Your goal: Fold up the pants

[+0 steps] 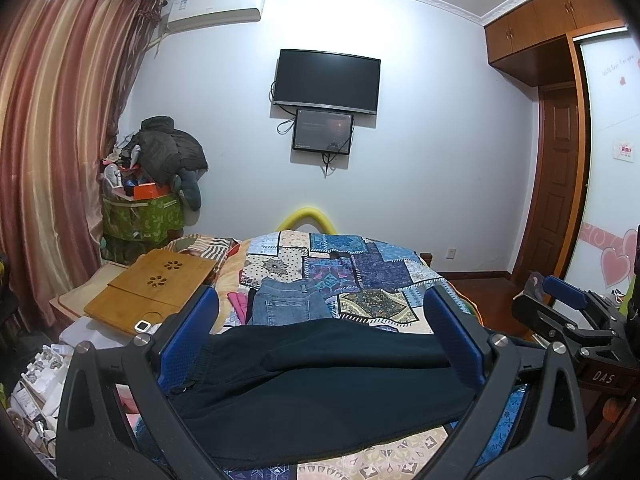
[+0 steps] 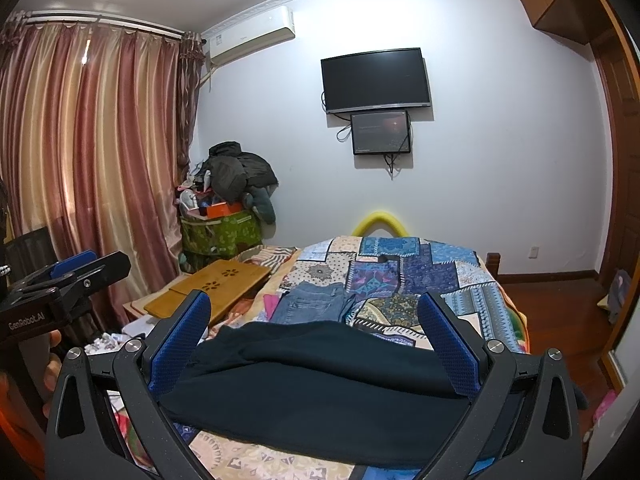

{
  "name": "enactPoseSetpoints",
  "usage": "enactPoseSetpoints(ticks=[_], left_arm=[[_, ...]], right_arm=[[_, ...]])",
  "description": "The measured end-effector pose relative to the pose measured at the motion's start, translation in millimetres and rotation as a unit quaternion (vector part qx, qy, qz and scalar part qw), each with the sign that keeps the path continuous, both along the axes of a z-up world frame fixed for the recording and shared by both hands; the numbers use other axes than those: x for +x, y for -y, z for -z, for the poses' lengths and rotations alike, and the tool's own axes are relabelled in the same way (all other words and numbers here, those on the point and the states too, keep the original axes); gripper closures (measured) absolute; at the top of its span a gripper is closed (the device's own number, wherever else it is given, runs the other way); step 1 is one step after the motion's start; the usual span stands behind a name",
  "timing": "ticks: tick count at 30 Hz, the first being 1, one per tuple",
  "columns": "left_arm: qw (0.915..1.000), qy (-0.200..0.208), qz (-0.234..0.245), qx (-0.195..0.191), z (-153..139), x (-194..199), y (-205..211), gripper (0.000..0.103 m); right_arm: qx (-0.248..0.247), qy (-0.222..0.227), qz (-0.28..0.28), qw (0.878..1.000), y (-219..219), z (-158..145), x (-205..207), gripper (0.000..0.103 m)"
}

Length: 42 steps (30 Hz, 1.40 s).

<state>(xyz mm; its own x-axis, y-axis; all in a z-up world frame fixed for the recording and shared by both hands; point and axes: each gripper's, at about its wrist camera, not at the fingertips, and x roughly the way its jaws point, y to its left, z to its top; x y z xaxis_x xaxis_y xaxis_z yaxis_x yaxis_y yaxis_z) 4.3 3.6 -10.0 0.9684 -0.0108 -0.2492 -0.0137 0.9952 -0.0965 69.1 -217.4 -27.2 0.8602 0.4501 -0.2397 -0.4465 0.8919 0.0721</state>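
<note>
Dark navy pants [image 1: 320,384] lie folded across the patchwork bedspread [image 1: 360,272], elastic waistband at the left; they also show in the right wrist view [image 2: 320,384]. My left gripper [image 1: 320,300] is open, its blue pads spread wide above the pants, holding nothing. My right gripper [image 2: 314,304] is open too, hovering over the same pants and empty. Each gripper appears at the edge of the other's view: the right one [image 1: 568,300] and the left one [image 2: 80,268]. Folded blue jeans [image 1: 288,304] lie just beyond the dark pants.
A bamboo lap desk [image 1: 156,284] rests on the bed's left side. A green storage bin piled with clothes [image 1: 144,216] stands by the curtains. Clutter lies beside the bed at the left [image 1: 36,372]. Wooden floor [image 2: 560,304] and a wardrobe are to the right.
</note>
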Motion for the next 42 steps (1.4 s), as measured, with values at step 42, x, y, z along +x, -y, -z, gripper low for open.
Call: enactPoseSetpoints(ticks=[42], left_arm=[[0.9248,-0.361,-0.104,-0.059,210.4,358.2,-204.3,0.02]], right_arm=[[-0.195,-0.249,-0.058,0.947,-9.3,147.0,274.7,0.002]])
